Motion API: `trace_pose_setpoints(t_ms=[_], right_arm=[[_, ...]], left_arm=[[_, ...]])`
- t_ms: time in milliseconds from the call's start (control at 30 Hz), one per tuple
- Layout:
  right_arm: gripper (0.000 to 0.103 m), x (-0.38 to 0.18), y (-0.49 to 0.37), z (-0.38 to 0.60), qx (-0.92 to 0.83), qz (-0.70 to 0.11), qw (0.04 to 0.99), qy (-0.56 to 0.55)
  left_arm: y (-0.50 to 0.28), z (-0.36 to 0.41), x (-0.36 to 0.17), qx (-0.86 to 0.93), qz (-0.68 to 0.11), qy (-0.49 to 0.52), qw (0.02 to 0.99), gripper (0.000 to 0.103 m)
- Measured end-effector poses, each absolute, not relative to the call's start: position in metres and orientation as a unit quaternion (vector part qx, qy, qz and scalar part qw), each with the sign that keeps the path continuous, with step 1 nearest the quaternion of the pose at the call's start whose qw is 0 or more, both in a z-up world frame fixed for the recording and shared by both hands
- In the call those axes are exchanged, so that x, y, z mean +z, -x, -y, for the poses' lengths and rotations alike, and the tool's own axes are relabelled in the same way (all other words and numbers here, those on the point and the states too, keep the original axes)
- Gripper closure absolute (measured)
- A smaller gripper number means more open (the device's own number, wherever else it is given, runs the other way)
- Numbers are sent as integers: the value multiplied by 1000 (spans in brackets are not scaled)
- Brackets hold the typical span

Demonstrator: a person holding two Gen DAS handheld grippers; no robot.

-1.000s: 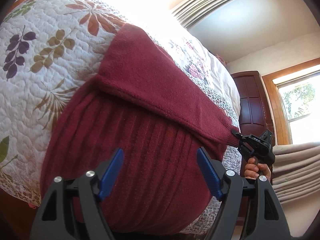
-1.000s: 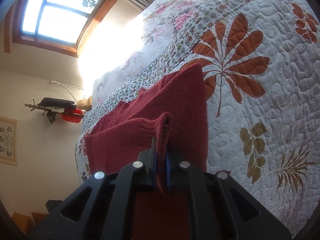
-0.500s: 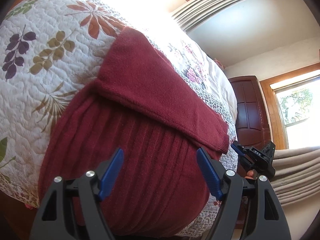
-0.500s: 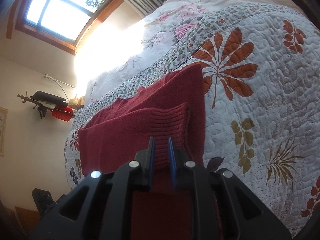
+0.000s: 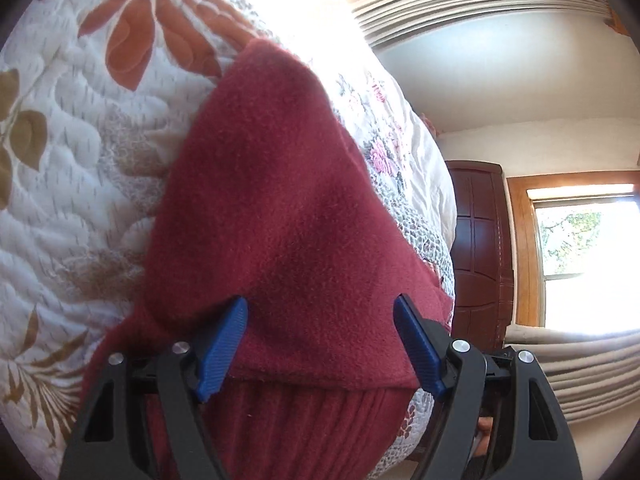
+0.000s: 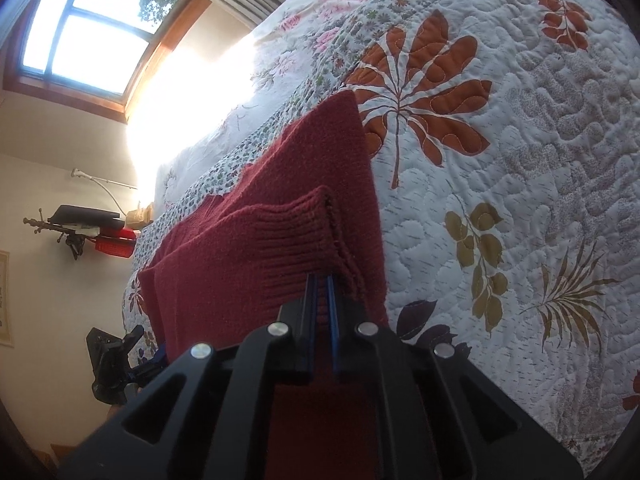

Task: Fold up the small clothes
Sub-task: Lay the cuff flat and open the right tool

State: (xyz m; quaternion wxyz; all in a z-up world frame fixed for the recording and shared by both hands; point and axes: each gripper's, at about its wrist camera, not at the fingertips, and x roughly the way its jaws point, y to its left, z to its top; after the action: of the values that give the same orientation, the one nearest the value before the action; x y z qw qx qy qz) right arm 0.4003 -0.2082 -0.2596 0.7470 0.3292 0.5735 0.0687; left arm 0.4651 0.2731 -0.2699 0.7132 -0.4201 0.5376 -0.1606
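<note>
The red sweater (image 5: 276,208) lies flat on the quilt (image 6: 520,160). The left gripper (image 5: 320,344) is nearest — wide open, sleeve edge between its jaws. The right gripper (image 6: 322,292) looks nearly closed by the cuff (image 6: 296,240).

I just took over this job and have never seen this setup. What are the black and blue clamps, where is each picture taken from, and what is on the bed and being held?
No robot arm here: a person carries a hand-held gripper in each hand, with a fisheye camera on each looking along its two blue fingers. One view is from the left gripper, the other from the right gripper. A dark red sweater lies on a leaf-patterned quilt on a bed. The left gripper is open, its fingers to either side of a folded sleeve. The right gripper's fingers are nearly together at the sleeve's ribbed cuff; whether they grip it, I cannot tell.
</note>
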Motion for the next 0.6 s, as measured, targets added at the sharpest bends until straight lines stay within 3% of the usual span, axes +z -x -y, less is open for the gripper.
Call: trace_pose_setpoints(t_ms=[67,133,233,300,467,600], right_arm=[[97,-256,-393,213,46,-566,750,-339],[85,-249,-378,219,28,-552,756,-350],[80,-242,-351,223,19,-540,756,-369],[71,-242,-325,225,13,-536,753,-381],[43,-250,-262,219,23,-547,746,-378],[37,-260,-224,210,45,-569,747,-340]], left_arm=[[-463,-275,-269,-174,-536,418,713,27],[-460,-282,-265,-188,-533,426,706,27],[-446,-303,-255,-198,-526,431,706,21],[-427,-320,-250,-201,-525,425,710,20],[-336,-351,-239,-206,-527,378,733,15],[-252,-364,-267,-182,-561,378,714,15]])
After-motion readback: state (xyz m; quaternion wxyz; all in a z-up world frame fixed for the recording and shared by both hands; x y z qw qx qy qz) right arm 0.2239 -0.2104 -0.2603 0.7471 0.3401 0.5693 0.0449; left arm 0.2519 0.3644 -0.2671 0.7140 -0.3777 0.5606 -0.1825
